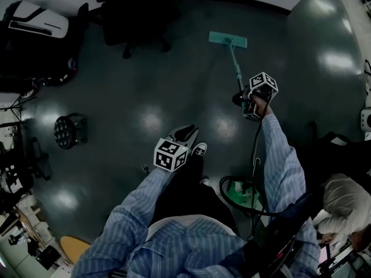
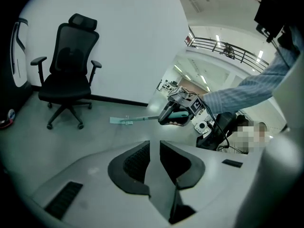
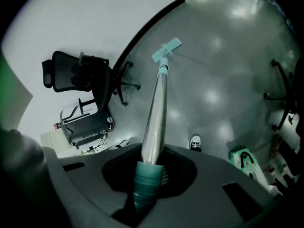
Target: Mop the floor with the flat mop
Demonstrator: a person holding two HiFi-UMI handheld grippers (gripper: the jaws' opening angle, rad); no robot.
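Note:
The flat mop lies with its teal head [image 1: 228,39] flat on the dark grey floor ahead, and its handle [image 1: 235,67] slants back to my right gripper [image 1: 248,102]. That gripper is shut on the mop handle [image 3: 156,113] at the teal grip, with the head [image 3: 167,50] far beyond the jaws. My left gripper [image 1: 186,133] hangs lower and to the left, over my shoe [image 1: 199,150], apart from the mop. Its jaws stand almost together with nothing between them [image 2: 154,148]. Past them I see the mop head [image 2: 121,121] and the right gripper [image 2: 178,110].
A black office chair [image 1: 136,16] stands by the far wall, left of the mop head. A round black stool-like object [image 1: 69,131] sits at left. A green device with looped cable [image 1: 243,193] lies near my right foot. A person in white [image 1: 345,204] sits at right.

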